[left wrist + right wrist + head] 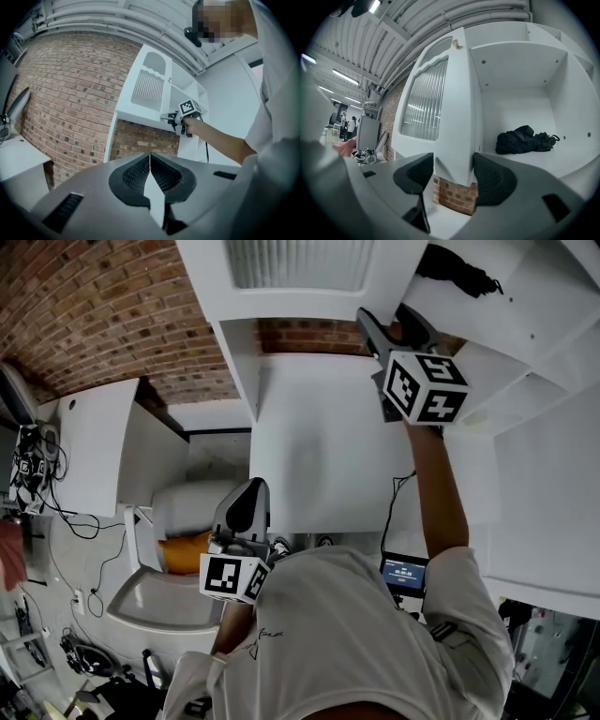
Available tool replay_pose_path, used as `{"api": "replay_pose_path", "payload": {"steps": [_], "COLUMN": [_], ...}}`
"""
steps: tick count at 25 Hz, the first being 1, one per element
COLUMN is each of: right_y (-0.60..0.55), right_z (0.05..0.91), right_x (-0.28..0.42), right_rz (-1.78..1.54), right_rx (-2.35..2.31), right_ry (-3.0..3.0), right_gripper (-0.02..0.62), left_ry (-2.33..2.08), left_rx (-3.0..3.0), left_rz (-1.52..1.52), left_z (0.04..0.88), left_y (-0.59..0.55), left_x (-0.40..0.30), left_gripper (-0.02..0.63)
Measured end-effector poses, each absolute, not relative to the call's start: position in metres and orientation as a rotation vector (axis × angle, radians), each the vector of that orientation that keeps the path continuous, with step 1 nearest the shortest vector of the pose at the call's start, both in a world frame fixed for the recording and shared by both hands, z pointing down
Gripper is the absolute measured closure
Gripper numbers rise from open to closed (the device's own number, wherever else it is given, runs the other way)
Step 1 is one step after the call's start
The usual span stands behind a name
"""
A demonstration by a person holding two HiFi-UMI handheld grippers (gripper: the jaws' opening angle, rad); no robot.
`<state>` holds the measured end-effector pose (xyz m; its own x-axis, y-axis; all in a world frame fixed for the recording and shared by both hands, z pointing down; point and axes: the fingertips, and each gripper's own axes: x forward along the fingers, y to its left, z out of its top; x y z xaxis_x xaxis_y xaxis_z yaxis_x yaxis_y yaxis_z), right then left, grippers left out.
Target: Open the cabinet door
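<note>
The white cabinet door [440, 103] with its ribbed glass pane [291, 263] stands swung out from the cabinet [520, 56], whose inside shows. My right gripper [389, 326] is raised to the door's lower corner. In the right gripper view its jaws [452, 171] are spread wide, one on each side of the door's edge, and I see no pressing grip. My left gripper [248, 507] hangs low by the person's waist, shut with nothing in it [150, 171]. In the left gripper view the right gripper [171, 117] sits at the door's [149, 86] bottom edge.
A black bundle of cloth [525, 139] lies on the open cabinet shelf [459, 273]. A brick wall [94, 306] runs behind. At the left are a white table [89, 442] with cables [28, 465], a white tub [159, 601] and a small screen [403, 570].
</note>
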<state>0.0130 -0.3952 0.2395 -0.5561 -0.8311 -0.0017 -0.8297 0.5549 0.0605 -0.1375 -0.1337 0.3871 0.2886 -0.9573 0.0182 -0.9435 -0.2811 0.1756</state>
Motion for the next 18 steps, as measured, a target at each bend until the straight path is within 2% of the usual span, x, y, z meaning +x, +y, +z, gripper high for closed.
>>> {"api": "replay_pose_path", "payload": {"steps": [11, 18], "right_y": [-0.379, -0.37], "right_z": [0.238, 0.238], "right_x": [0.016, 0.023], "right_rz": [-0.05, -0.048], "right_rx": [1.496, 1.491], "right_ry": [-2.754, -2.75], "right_gripper": [0.351, 0.402], "left_ry": [-1.725, -1.695], "left_rx": [2.427, 2.445], "left_rz": [-0.176, -0.176], "left_z": [0.382, 0.382], "left_y": [-0.137, -0.133], "left_x": [-0.134, -0.125], "left_gripper": [0.586, 0.586]}}
